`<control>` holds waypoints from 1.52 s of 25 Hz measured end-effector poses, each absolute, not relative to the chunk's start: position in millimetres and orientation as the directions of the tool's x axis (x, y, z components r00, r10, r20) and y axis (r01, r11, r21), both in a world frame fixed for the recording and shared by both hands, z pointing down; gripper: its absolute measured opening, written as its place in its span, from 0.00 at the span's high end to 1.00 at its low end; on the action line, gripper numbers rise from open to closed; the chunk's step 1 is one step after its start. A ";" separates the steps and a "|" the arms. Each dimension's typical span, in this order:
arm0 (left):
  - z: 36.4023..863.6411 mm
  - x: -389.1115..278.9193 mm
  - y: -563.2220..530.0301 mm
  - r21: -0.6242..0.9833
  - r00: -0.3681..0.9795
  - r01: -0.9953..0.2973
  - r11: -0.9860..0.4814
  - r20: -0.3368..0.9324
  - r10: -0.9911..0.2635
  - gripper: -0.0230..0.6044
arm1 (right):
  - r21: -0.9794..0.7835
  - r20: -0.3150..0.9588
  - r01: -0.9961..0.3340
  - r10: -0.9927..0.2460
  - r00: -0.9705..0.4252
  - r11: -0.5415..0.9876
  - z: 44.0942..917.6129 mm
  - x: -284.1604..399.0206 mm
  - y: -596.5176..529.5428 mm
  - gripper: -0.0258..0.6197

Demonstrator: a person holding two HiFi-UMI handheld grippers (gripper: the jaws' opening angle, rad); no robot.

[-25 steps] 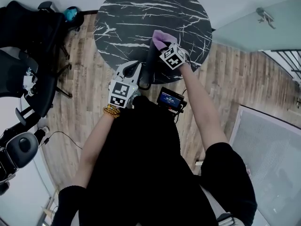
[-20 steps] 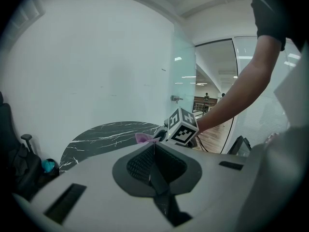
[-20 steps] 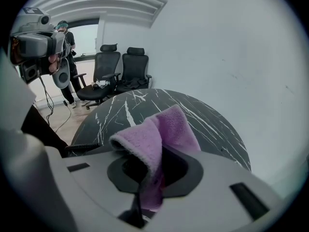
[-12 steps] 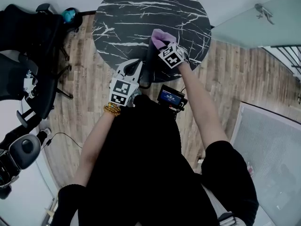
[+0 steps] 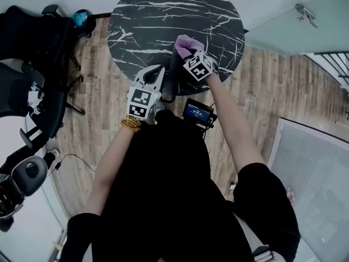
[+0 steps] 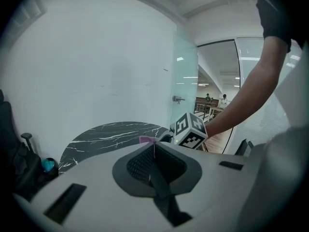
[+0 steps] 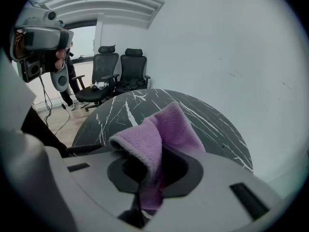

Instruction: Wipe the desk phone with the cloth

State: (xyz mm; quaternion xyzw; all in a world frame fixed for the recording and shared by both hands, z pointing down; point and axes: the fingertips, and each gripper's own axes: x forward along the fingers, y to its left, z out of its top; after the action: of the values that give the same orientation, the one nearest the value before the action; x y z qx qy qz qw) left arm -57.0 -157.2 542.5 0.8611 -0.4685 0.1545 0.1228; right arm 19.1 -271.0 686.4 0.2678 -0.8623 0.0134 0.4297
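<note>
A black desk phone [image 5: 173, 72] sits at the near edge of the round black marble table [image 5: 163, 15], largely hidden between my two grippers; its coiled cord [image 7: 82, 149] shows in the right gripper view. My right gripper [image 5: 186, 49] hovers over the phone, shut on a purple fleece cloth [image 5: 184, 41] that drapes over its jaws [image 7: 159, 129]. Left of the phone, my left gripper [image 5: 154, 70] is shut with nothing between its jaws [image 6: 154, 146]. From there I see the right gripper's marker cube [image 6: 189, 129] just ahead.
Black office chairs [image 5: 32, 48] stand on the wooden floor to the left [image 7: 116, 66]. A glass partition [image 5: 294, 26] runs along the right. A small device with a blue screen [image 5: 196, 112] hangs below the table's edge, near the person's body.
My left gripper has moved slightly forward toward the table's edge, next to the phone. The right gripper with the cloth has stayed nearly in place.
</note>
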 end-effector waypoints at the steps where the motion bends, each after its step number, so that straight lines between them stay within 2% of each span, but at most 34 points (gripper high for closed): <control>1: 541.5 -55.8 -163.0 0.063 0.512 -0.845 -0.530 0.380 -0.771 0.94 | 0.207 0.750 -0.472 -0.449 -0.486 0.857 686.6 18.9 -270.8 0.87; 9: 520.8 -34.2 -200.1 0.046 0.524 -0.839 -0.543 0.341 -0.780 0.94 | 0.205 0.752 -0.473 -0.448 -0.483 0.856 689.5 18.2 -265.1 0.87; 38: 544.2 -25.9 -172.6 0.084 0.540 -0.828 -0.555 0.390 -0.746 0.94 | 0.177 0.762 -0.479 -0.428 -0.486 0.860 704.0 18.8 -237.0 0.87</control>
State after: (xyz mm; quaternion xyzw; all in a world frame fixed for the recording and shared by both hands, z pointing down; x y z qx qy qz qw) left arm -25.9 -172.6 544.2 0.8677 -0.4534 0.1568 0.1302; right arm 18.8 -237.0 704.0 0.2633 -0.8614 0.0295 0.4333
